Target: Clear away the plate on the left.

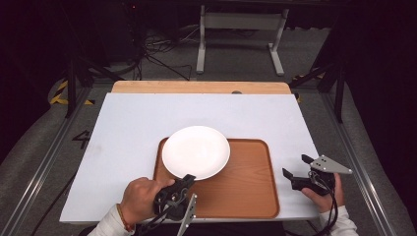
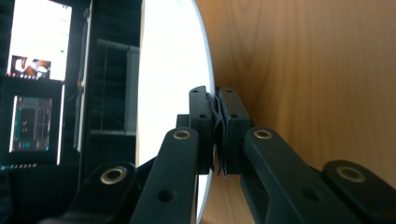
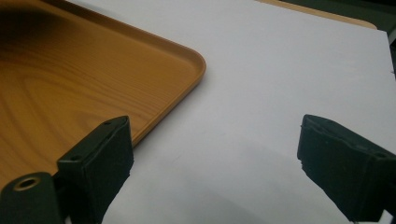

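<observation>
Tray (image 1: 246,191) sits on the desk (image 1: 128,123) at its near edge, a bit right of centre. Plate (image 1: 195,151) lies over the tray's far-left corner, its far rim overhanging onto the desk. Left tongs (image 1: 187,179) at the plate's near rim, jaws closed on that rim, one above and one below. Left hand (image 1: 140,196) just left of the tray's near-left corner. Right tongs (image 1: 297,167) over the desk just right of the tray's right edge, near the desk's near-right corner, jaws apart, nothing between them.

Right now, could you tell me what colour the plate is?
Plain white plate, with no pattern, clearest in the high view.
</observation>
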